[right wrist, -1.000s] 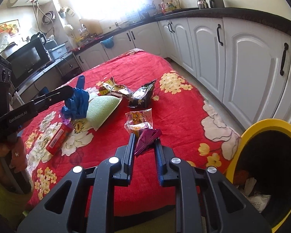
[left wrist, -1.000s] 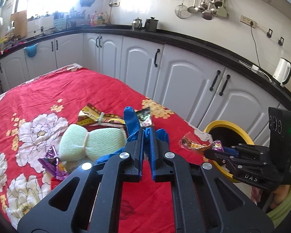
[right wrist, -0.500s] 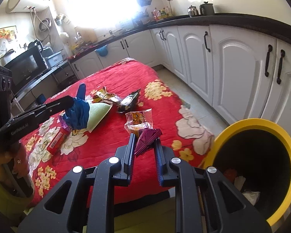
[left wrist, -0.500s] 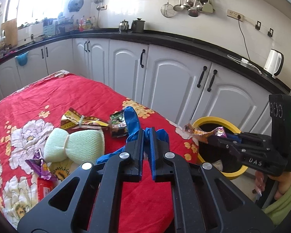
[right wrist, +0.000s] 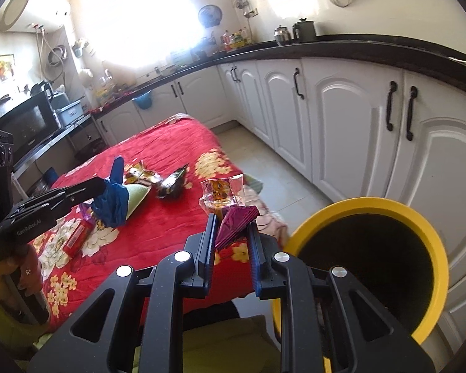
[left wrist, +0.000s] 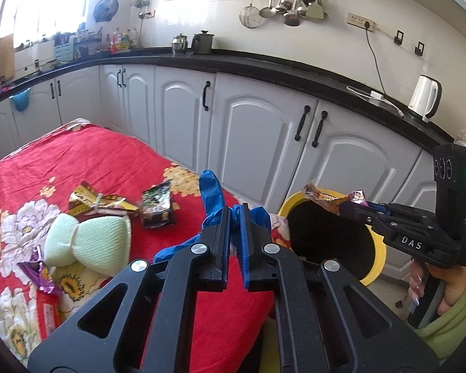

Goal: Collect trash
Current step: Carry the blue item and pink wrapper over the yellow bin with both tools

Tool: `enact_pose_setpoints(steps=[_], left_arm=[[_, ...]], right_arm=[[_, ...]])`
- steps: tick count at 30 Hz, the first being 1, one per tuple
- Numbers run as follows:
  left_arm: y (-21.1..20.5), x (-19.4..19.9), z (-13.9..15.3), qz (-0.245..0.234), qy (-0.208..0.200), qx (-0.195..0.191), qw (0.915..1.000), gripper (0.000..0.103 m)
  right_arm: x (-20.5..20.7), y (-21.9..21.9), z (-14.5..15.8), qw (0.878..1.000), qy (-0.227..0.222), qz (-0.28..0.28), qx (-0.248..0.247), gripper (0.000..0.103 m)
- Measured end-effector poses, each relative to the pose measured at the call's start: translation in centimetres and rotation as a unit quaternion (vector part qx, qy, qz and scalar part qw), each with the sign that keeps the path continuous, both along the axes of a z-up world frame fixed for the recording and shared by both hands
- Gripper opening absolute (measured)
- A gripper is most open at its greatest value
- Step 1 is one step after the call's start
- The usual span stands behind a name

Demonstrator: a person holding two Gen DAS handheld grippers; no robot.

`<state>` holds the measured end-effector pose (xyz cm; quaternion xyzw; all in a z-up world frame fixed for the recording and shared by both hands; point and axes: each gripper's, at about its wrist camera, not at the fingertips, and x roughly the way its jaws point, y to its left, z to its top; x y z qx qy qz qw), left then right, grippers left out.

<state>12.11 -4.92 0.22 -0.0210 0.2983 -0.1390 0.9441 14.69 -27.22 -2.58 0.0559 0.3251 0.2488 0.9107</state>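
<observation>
A: Left gripper [left wrist: 235, 214]?
B: Jaws fully closed on a limp blue glove [left wrist: 212, 192], bunched ahead of the tips.

A: Right gripper [right wrist: 231, 227]?
B: Jaws nearly closed, pinching light, crinkly wrappers [right wrist: 233, 217] beside the yellow bin [right wrist: 431, 245]; grip the folds.

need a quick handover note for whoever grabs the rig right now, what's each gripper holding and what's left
Left gripper: shut on the blue glove, held above the red floral cloth near its edge.
Right gripper: shut on the purple wrapper and a clear orange wrapper, near the rim of the yellow bin.
Done: both loads picked up; neither dropped yet.
Left: release both into the bin, then collect the gold wrapper, dark snack packet, red wrapper, small purple wrapper. The green sponge may or may not be trash.
</observation>
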Motion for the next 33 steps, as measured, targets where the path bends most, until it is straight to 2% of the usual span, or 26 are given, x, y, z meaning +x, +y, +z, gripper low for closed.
enact_pose_setpoints(steps=[24,33], left_arm=[[-8.9,2.3,0.3,-0.070,-0.009,-0.001,0.9975,0.002],[-11.7,3.3,-0.7,-0.091,0.001,-0.002,0.9959,0.002]], right_arm=[[-0.6,-8.6,-1.3,0.995,0.001,-0.094,0.023,0.018],[-0.7,-10.9,-2.7,0.992,0.004,-0.127,0.007,0.018]])
